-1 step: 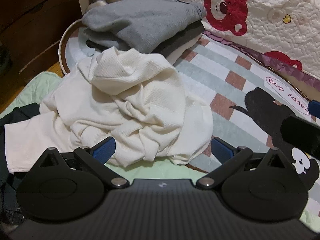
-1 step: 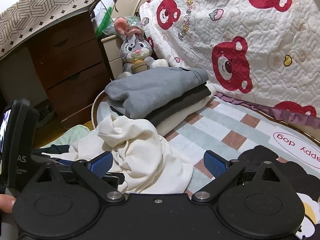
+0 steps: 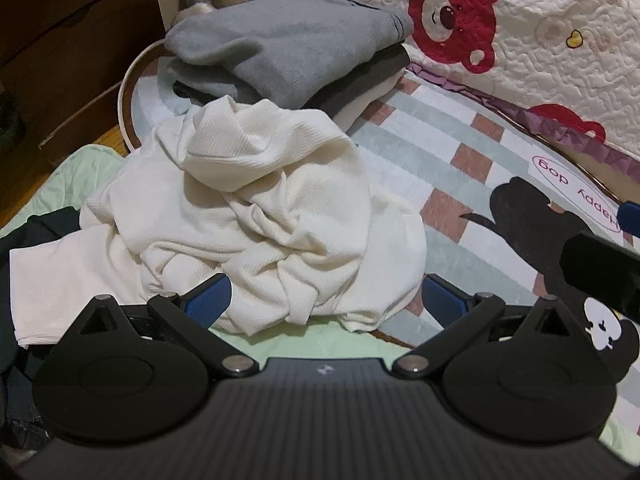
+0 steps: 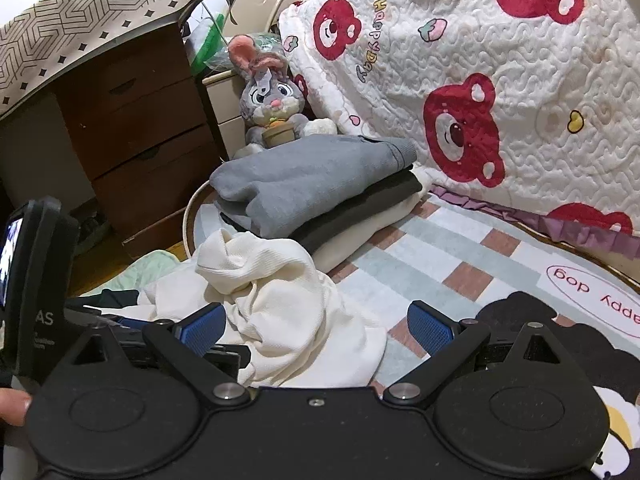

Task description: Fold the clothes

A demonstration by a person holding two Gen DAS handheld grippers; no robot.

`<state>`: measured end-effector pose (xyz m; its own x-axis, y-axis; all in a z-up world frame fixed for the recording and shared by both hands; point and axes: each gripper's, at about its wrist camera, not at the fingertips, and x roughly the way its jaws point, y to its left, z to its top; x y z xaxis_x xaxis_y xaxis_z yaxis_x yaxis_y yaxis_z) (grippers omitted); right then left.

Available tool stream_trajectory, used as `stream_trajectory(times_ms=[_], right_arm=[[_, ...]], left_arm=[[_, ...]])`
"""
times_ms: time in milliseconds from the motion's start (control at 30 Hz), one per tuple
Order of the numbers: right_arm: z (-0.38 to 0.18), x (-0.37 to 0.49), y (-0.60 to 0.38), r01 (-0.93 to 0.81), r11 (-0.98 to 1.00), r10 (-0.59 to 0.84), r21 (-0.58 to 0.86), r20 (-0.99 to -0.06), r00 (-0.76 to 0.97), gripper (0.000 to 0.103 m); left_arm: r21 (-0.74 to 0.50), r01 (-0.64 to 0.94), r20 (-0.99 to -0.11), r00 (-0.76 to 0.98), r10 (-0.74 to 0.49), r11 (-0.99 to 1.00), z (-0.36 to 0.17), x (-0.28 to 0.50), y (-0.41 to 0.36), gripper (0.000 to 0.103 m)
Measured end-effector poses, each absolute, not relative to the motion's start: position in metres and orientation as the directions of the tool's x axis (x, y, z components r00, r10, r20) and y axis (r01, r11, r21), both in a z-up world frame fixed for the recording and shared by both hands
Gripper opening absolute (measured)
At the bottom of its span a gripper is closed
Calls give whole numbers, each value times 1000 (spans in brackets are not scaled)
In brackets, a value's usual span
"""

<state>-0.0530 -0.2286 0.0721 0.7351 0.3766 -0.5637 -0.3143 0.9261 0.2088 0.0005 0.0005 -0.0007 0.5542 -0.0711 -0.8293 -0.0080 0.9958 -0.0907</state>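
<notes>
A crumpled cream waffle-knit garment (image 3: 256,232) lies heaped on the checked rug (image 3: 448,160), hiding its sleeves. Behind it, a stack of three folded clothes (image 4: 316,192) partly covers a plush rabbit (image 4: 272,96). The left gripper (image 3: 324,300) and right gripper (image 4: 316,330) both have jaws spread, empty.

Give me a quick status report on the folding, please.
Both tongs, left and right, open, empty. Cream garment crumpled, unfolded, just ahead. Folded stack behind it; nothing blocking.
</notes>
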Motion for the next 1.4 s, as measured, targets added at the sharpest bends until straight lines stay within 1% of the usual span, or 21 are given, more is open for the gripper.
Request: stream_trajectory(times_ms=[567,1100,1400], right_arm=[[75,-58,-231,-299,925,379,234,-510,773,99],[66,-57,-220,-322,915,404,244,-527,748,99],[64,-56,-220,-316,918,396,238,-538,744,99]], left_arm=[[-98,-25,-842,535,-70,995,-11,8,9,103],[-79,-75,-859,511,-30,994,-23,19,30,103],[-78,-73,-863,504,-30,994,-25,20,30,103]])
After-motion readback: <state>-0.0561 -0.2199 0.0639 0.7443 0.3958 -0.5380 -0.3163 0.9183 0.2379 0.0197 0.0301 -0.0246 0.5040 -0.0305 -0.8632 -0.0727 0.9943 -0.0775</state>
